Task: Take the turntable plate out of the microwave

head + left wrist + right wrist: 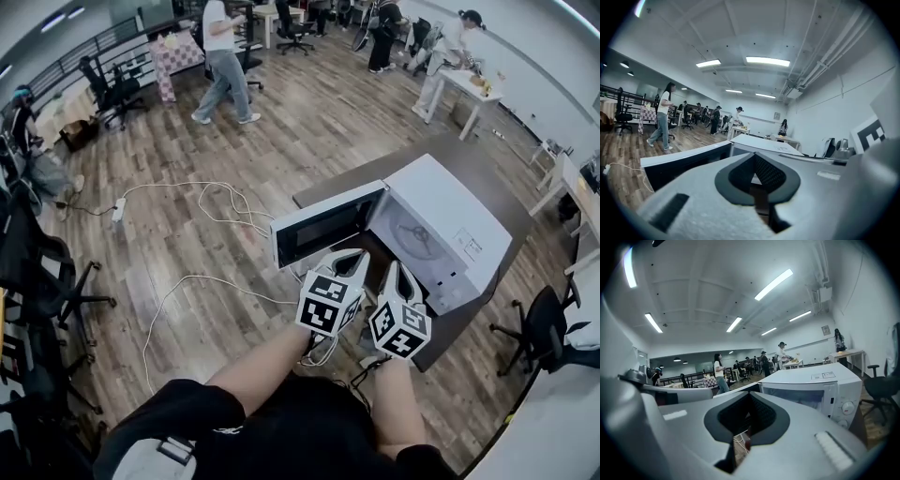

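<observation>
A white microwave (441, 220) stands on a dark brown table (473, 164), its door (323, 223) swung open to the left. Inside the lit cavity lies the round glass turntable plate (415, 236). Both grippers hover side by side in front of the opening, short of the cavity. My left gripper (349, 257) is near the door's inner face, shut and empty. My right gripper (399, 272) is shut with nothing in it too. The left gripper view shows the left gripper (754, 157) aimed over the door (689, 159). The right gripper view shows the right gripper (749, 395) beside the microwave (820, 390).
White cables (202, 202) and a power strip (119, 210) lie on the wooden floor left of the table. Office chairs (539, 323) stand at right and along the left. A person (225, 66) walks at the back; others stand by white tables (469, 89).
</observation>
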Demonstrator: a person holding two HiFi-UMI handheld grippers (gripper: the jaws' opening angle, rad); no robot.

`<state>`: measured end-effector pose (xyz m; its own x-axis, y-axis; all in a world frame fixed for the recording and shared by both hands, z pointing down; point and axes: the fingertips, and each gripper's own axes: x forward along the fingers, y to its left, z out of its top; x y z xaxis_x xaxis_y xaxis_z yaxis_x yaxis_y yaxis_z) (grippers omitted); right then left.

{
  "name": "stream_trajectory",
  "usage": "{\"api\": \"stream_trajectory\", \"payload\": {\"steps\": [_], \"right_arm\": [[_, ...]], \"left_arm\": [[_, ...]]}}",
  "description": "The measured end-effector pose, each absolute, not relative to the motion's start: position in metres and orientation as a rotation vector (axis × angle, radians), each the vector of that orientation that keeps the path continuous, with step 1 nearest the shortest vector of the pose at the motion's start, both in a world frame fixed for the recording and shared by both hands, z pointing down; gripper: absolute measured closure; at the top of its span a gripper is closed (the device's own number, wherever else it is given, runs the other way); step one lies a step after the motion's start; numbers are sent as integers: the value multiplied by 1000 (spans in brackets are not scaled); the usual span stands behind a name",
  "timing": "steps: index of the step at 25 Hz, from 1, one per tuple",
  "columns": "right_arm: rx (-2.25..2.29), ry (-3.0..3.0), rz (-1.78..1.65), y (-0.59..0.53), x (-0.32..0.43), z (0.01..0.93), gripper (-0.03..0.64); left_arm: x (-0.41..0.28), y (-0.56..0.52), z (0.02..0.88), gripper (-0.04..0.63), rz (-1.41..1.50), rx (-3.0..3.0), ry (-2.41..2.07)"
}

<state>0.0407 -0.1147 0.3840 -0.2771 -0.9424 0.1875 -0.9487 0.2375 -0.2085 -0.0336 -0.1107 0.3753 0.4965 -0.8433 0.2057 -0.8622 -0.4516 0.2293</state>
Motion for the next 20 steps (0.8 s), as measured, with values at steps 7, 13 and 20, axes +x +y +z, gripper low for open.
{"api": "stream_trajectory", "payload": {"steps": [7, 13, 20], "right_arm": [[1989, -2325, 493, -150, 39, 407, 607], [2094, -2216, 526, -165, 46, 422, 607], [2216, -2129, 631, -168, 85, 444, 607]], "left_arm": [[-36, -154, 396, 587, 127, 2485, -1299], [-33, -175, 408, 588, 152, 2512, -1196], [-1, -183, 432, 587, 217, 2526, -1110]]}}
